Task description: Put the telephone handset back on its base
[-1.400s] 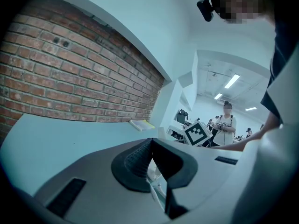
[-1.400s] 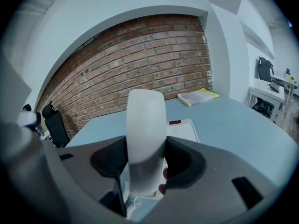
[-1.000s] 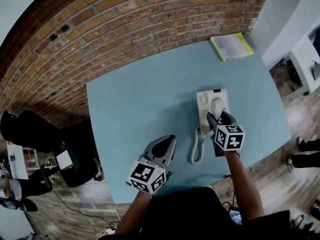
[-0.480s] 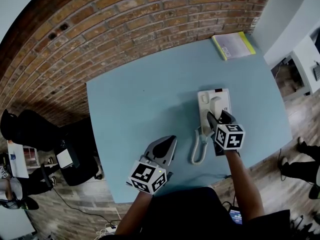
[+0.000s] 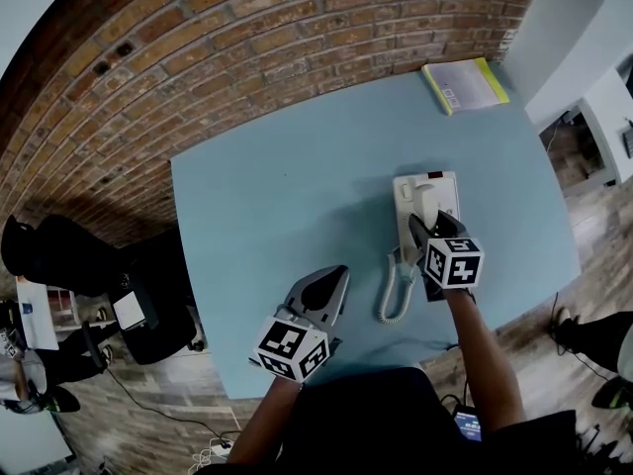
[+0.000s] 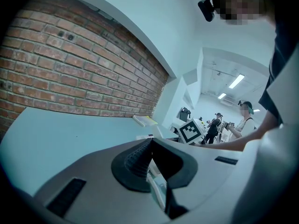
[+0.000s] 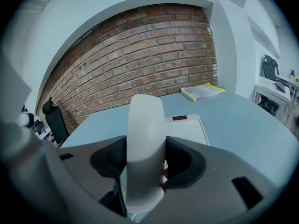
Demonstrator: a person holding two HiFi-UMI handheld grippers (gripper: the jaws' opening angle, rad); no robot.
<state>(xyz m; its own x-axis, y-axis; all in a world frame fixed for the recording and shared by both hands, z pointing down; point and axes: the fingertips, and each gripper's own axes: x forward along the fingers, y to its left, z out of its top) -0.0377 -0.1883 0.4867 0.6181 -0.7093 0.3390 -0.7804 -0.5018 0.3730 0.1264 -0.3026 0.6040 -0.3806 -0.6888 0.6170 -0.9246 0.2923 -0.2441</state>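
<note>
The white telephone base (image 5: 442, 188) lies on the light blue table (image 5: 277, 196), right of centre. My right gripper (image 5: 432, 228) is shut on the white handset (image 5: 425, 206) and holds it over the base's left side. In the right gripper view the handset (image 7: 145, 125) stands upright between the jaws of the right gripper (image 7: 145, 164), with the base (image 7: 189, 127) just behind it. A coiled cord (image 5: 394, 290) trails from the base toward the front edge. My left gripper (image 5: 331, 277) hovers near the front edge, shut and holding nothing; in its own view the left gripper (image 6: 152, 153) has its pads together.
A yellow-edged book (image 5: 465, 85) lies at the table's far right corner, near the brick wall (image 5: 247, 57). A black office chair (image 5: 148, 315) stands left of the table. Other people (image 6: 245, 120) stand in the room beyond the table's right side.
Almost nothing differs. My right gripper with the handset has edged slightly forward over the base. The left gripper has stayed where it was.
</note>
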